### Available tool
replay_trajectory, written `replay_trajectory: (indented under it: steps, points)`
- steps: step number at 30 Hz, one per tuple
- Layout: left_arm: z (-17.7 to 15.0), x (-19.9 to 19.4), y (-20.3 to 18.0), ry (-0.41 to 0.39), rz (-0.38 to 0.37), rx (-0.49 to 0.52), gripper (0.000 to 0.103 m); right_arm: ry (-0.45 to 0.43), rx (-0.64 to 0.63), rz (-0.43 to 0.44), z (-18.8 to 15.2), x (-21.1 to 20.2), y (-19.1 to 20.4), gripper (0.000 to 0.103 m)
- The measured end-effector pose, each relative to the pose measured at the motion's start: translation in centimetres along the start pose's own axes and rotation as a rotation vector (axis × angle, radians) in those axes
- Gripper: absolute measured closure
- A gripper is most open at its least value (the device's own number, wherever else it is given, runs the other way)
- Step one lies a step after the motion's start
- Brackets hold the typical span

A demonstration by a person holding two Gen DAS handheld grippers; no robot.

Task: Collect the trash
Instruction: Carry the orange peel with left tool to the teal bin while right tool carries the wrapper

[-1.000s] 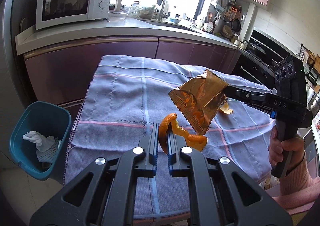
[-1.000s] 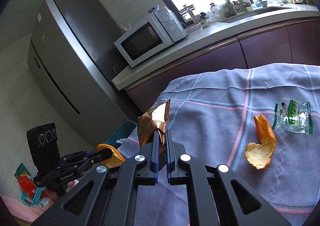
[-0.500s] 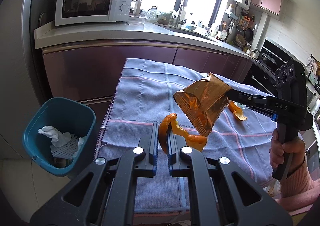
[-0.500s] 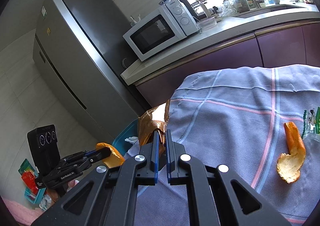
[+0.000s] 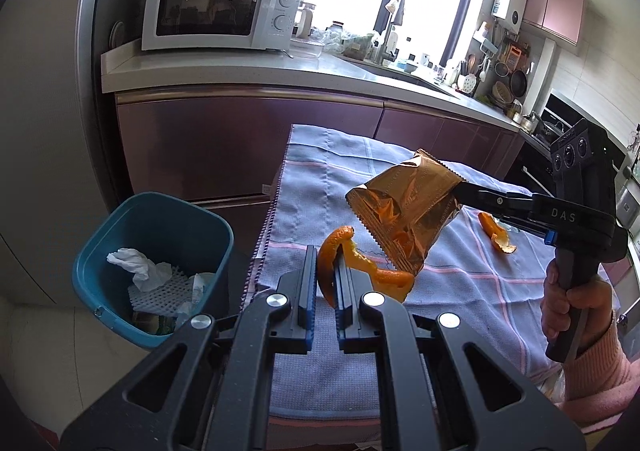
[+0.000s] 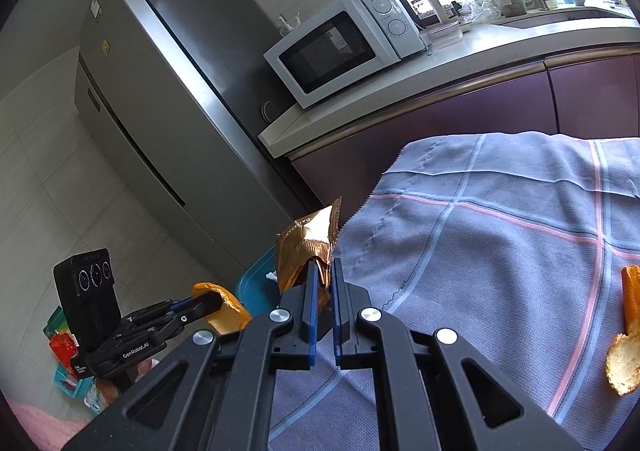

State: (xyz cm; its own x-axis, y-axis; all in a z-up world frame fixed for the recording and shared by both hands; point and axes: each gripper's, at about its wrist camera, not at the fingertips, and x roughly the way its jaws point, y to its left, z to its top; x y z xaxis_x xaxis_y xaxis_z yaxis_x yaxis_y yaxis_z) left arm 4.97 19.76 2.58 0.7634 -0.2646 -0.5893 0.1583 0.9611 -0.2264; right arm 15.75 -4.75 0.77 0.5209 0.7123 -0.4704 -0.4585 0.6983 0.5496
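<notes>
My left gripper [image 5: 323,271] is shut on an orange peel [image 5: 360,271], held above the near left corner of the cloth-covered table [image 5: 320,179]. My right gripper [image 6: 325,281] is shut on a crumpled gold snack bag [image 6: 306,251], held in the air over the table's left part; the bag also shows in the left wrist view [image 5: 404,211]. A teal trash bin [image 5: 152,263] with white tissue inside stands on the floor left of the table. Another orange peel [image 5: 496,235] lies on the cloth to the right, also in the right wrist view [image 6: 624,335].
A purple kitchen counter [image 5: 248,131] with a white microwave [image 5: 220,7] runs behind the table. A grey fridge [image 6: 168,123] stands to the left of the counter. Coloured packets [image 6: 64,347] lie on the floor near the left gripper.
Both grippers have moved left toward the table's left edge with their loads. The bin now sits closer and larger in the left wrist view. The green-printed wrapper has left the right wrist view.
</notes>
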Motion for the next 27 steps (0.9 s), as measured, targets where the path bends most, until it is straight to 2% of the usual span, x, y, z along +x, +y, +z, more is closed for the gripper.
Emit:
replay_trajectory:
  steps: [14,27]
  points:
    - [0.4,-1.3,2.6,-0.024,0.049,-0.036,0.095,0.037,-0.012,0.032,0.7,2.7,1.4,0.098]
    - [0.9,-2.5,5.5,-0.053,0.132,-0.074,0.095,0.065,-0.035,0.071,2.3,6.3,3.3,0.098]
